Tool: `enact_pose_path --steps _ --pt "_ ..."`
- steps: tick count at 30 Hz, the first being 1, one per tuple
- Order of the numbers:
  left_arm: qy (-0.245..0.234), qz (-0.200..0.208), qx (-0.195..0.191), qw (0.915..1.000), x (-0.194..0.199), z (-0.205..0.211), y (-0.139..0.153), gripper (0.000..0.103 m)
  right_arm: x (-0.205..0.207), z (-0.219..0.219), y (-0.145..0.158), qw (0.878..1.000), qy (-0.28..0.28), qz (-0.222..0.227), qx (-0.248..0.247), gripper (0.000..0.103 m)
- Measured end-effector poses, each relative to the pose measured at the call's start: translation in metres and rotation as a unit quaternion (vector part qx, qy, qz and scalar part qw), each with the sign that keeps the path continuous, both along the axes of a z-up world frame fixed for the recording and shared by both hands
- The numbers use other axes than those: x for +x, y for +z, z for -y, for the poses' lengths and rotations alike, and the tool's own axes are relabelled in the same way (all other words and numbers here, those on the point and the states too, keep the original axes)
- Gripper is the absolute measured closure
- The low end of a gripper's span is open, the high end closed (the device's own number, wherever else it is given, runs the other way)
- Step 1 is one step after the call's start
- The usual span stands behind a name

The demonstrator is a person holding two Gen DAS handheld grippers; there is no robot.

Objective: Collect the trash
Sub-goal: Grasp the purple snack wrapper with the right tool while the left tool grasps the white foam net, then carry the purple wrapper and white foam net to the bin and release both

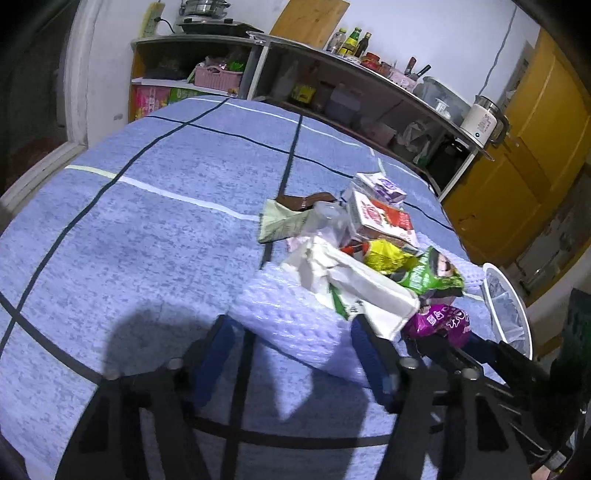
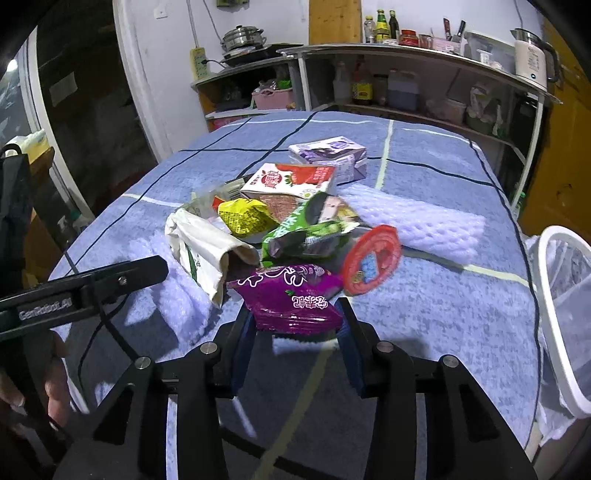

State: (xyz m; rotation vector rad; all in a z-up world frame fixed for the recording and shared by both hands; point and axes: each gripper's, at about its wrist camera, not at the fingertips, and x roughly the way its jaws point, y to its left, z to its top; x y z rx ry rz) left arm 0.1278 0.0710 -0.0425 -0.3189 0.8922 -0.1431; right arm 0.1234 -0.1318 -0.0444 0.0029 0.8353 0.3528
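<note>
A heap of trash lies on the blue checked cloth [image 1: 147, 221]: a white paper bag [image 1: 365, 291], a yellow wrapper [image 2: 245, 216], a green packet [image 2: 310, 225], a strawberry carton [image 2: 291, 181] and a purple carton [image 2: 332, 153]. My left gripper [image 1: 291, 336] is open, its blue fingers on either side of a white foam net [image 1: 291, 314] that does not look pinched. My right gripper [image 2: 295, 325] is shut on a purple wrapper [image 2: 291, 299], which hangs just above the cloth. A red lid [image 2: 371, 260] stands tilted and blurred beside it.
A white mesh bin [image 2: 561, 295] stands off the table's right edge. A second foam net [image 2: 417, 225] lies right of the heap. Shelves with bottles [image 2: 380, 26], a kettle [image 2: 530, 59] and a pot [image 2: 243, 38] line the far wall. A hand [image 2: 55, 391] holds the left gripper.
</note>
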Motion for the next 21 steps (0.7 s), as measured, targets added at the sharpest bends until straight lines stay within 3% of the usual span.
enact_pose_path --steps 8,12,21 --pt "-0.006 0.012 0.014 0.9998 -0.008 0.014 0.004 0.083 -0.019 0.01 0.007 1.0 -0.008 0.005 0.005 0.06" --pt "-0.007 0.023 0.017 0.9996 -0.018 0.013 0.009 0.089 -0.03 0.013 0.012 1.0 -0.011 0.013 0.005 0.06" --pt "-0.018 0.068 0.029 0.9971 -0.045 0.016 0.037 0.092 -0.052 0.022 0.028 0.999 -0.018 0.037 0.013 0.06"
